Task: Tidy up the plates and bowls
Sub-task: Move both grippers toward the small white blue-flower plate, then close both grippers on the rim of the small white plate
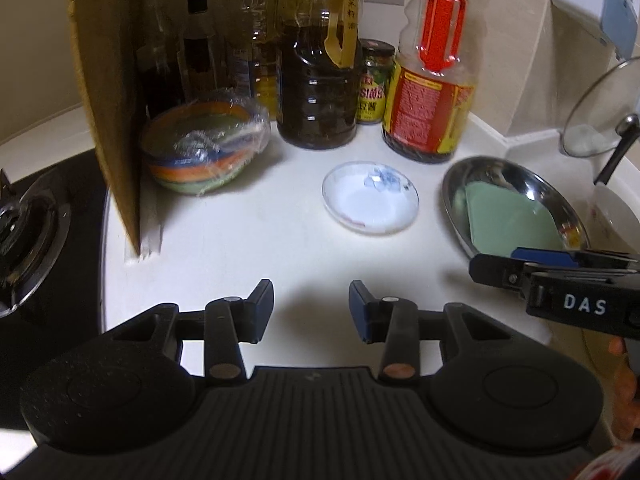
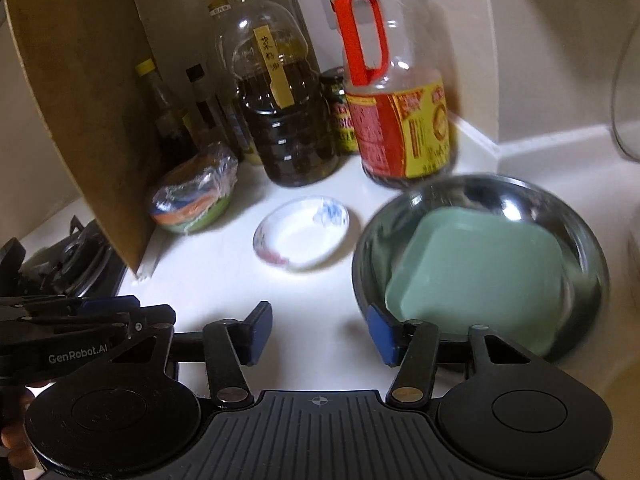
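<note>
Both tongs, left (image 1: 311,312) and right (image 2: 318,338), gape wide, holding nothing; a careless reach could knock the saucer (image 1: 371,198) beside the steel bowl (image 2: 592,248).

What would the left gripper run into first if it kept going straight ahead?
Probably the small white dish, which lies on the counter just right of the left gripper's line; depth is uncertain.

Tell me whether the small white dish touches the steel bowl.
Apart. In the right wrist view, a strip of bare white counter separates the small white dish from the steel bowl; the left wrist view shows the same gap.
</note>
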`<state>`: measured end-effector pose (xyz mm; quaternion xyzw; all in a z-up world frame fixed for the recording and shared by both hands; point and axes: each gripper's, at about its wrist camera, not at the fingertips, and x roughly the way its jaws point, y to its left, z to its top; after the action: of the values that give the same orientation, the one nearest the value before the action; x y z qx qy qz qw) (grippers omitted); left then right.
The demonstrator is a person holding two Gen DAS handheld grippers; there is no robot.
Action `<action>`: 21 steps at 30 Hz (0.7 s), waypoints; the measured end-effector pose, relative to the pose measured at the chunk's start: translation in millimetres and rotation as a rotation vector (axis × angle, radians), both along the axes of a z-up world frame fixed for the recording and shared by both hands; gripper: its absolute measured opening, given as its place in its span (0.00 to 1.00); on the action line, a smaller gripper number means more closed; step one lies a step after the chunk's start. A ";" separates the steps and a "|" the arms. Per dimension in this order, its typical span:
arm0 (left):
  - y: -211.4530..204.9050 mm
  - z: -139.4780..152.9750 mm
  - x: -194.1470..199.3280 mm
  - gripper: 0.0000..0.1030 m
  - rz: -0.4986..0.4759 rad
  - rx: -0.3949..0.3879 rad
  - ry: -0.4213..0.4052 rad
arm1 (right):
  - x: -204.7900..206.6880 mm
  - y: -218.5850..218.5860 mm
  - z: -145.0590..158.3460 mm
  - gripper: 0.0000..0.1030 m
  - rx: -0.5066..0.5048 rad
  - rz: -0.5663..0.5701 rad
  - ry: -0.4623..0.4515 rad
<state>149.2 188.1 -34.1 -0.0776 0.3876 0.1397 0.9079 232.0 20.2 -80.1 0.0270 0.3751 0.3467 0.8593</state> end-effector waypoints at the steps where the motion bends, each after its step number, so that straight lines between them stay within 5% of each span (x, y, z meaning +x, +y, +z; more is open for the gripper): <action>1: 2.6 -0.7 6.1 0.36 -0.003 0.000 -0.003 | 4.9 4.4 -0.1 0.50 -0.003 0.001 -0.007; 21: 35.8 -34.4 98.2 0.32 -0.020 -0.080 0.006 | 94.7 67.5 -23.5 0.31 -0.091 0.035 -0.075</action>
<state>247.4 223.9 -68.5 -0.1097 0.3964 0.1151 0.9042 326.7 87.7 -103.6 -0.0318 0.3582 0.3452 0.8669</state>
